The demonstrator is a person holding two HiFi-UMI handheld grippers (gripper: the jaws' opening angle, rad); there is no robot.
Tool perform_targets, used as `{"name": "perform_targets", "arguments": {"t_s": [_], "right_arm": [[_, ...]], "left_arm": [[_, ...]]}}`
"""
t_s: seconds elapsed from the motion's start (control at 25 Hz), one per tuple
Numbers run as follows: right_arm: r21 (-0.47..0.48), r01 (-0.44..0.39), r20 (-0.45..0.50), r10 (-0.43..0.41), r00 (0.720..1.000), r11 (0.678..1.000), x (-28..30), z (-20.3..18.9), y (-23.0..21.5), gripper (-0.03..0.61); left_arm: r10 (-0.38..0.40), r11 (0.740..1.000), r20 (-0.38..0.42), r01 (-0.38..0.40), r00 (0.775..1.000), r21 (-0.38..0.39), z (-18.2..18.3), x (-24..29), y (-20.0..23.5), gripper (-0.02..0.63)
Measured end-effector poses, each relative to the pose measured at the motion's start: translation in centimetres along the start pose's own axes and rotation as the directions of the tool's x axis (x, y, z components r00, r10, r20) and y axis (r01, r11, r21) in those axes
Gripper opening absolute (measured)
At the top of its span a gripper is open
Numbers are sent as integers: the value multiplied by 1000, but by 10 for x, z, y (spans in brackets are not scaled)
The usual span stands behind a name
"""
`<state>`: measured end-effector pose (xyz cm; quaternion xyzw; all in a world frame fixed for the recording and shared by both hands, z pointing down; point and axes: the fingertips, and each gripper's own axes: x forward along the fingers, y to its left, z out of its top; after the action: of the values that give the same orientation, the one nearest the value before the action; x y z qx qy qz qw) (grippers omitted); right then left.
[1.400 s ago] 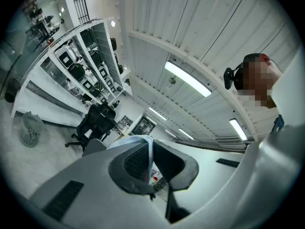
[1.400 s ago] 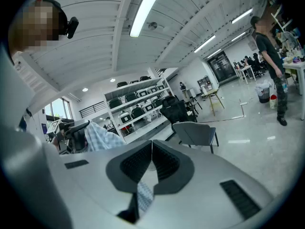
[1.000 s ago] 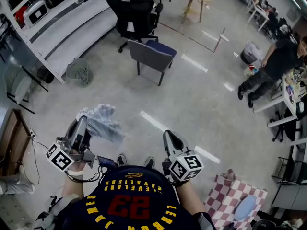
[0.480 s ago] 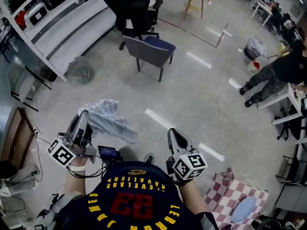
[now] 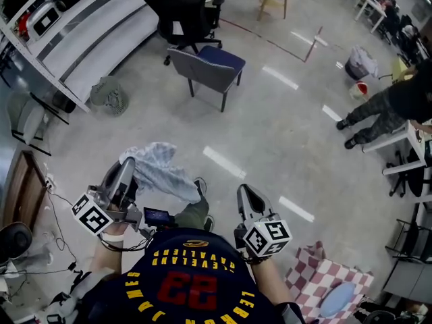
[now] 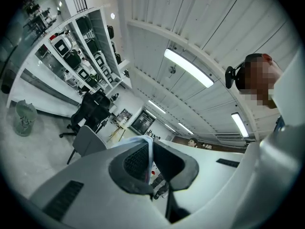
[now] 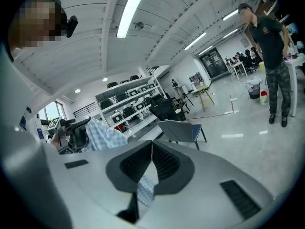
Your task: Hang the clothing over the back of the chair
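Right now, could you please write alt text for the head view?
Seen from above, a person holds checked clothing clamped in the left gripper, the right gripper alongside. Ahead on the grey floor stands a grey chair with a blue seat.

the person's left forearm and right forearm reach forward, well apart. the left tongs point about level, pads pinched on the clothing. the right tongs tip slightly down, pads pressed together.
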<state>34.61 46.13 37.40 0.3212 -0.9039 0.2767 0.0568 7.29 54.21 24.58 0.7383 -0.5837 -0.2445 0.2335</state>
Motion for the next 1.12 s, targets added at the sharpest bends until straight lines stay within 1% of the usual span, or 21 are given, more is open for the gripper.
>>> {"name": "perform_targets", "arguments": {"t_s": [0.16, 0.32, 0.48, 0.64, 0.88, 1.12], "right_arm": [[-4, 30, -5, -30, 1000, 1000, 24, 17, -19, 12], [-13, 48, -26, -48, 999, 999, 61, 37, -33, 12], [-33, 55, -47, -57, 997, 998, 107, 64, -35, 12], [-56, 57, -58, -60, 997, 997, 158, 86, -32, 12], [-47, 62, -79, -66, 995, 997, 208, 95, -35, 12], [-20, 45, -117, -47, 992, 999, 260, 98, -44, 12]], "left_arm": [[-10, 1000, -9, 10, 1000, -5, 8, 36, 22, 21], [-18, 1000, 1, 18, 1000, -12, 25, 69, 46, 21], [-15, 1000, 12, 15, 1000, -10, 48, 96, 76, 21], [-30, 999, 16, 30, 999, -10, 70, 122, 109, 21], [-17, 999, 2, 17, 1000, -36, 78, 153, 154, 21], [20, 999, -6, -20, 1000, -30, 96, 180, 190, 21]]}}
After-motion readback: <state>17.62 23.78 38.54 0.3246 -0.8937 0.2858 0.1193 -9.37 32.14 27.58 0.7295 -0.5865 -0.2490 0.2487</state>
